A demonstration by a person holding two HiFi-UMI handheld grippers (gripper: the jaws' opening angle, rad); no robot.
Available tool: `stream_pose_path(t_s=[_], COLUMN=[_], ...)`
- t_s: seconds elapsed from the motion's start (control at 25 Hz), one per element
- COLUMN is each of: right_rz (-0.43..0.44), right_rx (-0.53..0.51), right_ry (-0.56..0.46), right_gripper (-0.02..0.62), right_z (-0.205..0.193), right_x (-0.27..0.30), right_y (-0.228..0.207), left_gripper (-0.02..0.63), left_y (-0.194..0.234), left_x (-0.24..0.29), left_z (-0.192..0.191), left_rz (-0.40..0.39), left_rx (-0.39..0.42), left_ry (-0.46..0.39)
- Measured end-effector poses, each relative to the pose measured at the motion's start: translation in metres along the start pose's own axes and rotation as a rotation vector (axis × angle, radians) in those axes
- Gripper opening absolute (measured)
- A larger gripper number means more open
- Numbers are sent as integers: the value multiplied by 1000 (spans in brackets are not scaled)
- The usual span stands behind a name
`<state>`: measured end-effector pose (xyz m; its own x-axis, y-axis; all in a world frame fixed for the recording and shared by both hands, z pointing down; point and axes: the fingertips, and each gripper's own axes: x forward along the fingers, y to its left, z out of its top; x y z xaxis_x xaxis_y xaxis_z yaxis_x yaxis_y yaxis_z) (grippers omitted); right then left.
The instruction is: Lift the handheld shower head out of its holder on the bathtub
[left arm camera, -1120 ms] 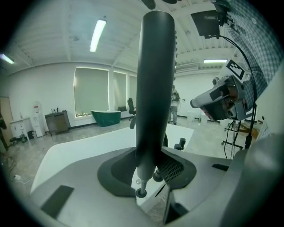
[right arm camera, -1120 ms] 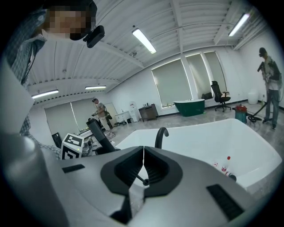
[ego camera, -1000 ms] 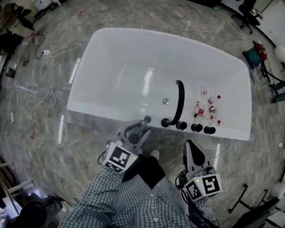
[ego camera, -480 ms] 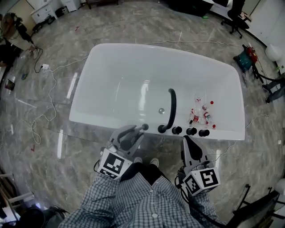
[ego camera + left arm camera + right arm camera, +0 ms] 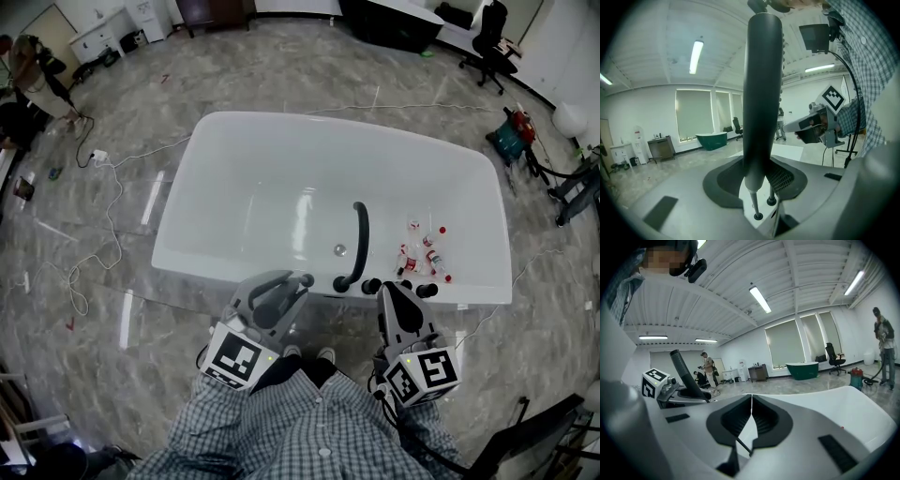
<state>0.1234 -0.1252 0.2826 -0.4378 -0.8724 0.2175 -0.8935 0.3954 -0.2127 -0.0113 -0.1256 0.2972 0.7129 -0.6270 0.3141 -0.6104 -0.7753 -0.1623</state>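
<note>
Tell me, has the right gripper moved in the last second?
Yes: the right gripper advanced toward the white bathtub, now overlapping its row of black round knobs.

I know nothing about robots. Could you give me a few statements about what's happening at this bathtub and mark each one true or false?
1. The left gripper is shut on the shower head. True.
2. The right gripper has its jaws wide apart. False: they are together, with nothing between them.
3. Small bottles lie inside the tub. True.
4. The spout is white. False: it is black; the tub is white.
</note>
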Motion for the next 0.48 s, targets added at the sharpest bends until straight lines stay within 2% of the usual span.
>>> stream_pose_path(t_s=[0.28,0.48], right_rz=[-8,0], right_rx=[7,-12], right_ry=[-19,-26], right_gripper=[18,18], right_z=[10,12], right_x=[0,-1], right_y=[-3,-1], left_gripper=[141,141], left_y=[7,13], left_x=[-11,-17], left_z=[29,49], left_rz=[36,57], left_rx=[0,-2], left_ry=[-37,-101])
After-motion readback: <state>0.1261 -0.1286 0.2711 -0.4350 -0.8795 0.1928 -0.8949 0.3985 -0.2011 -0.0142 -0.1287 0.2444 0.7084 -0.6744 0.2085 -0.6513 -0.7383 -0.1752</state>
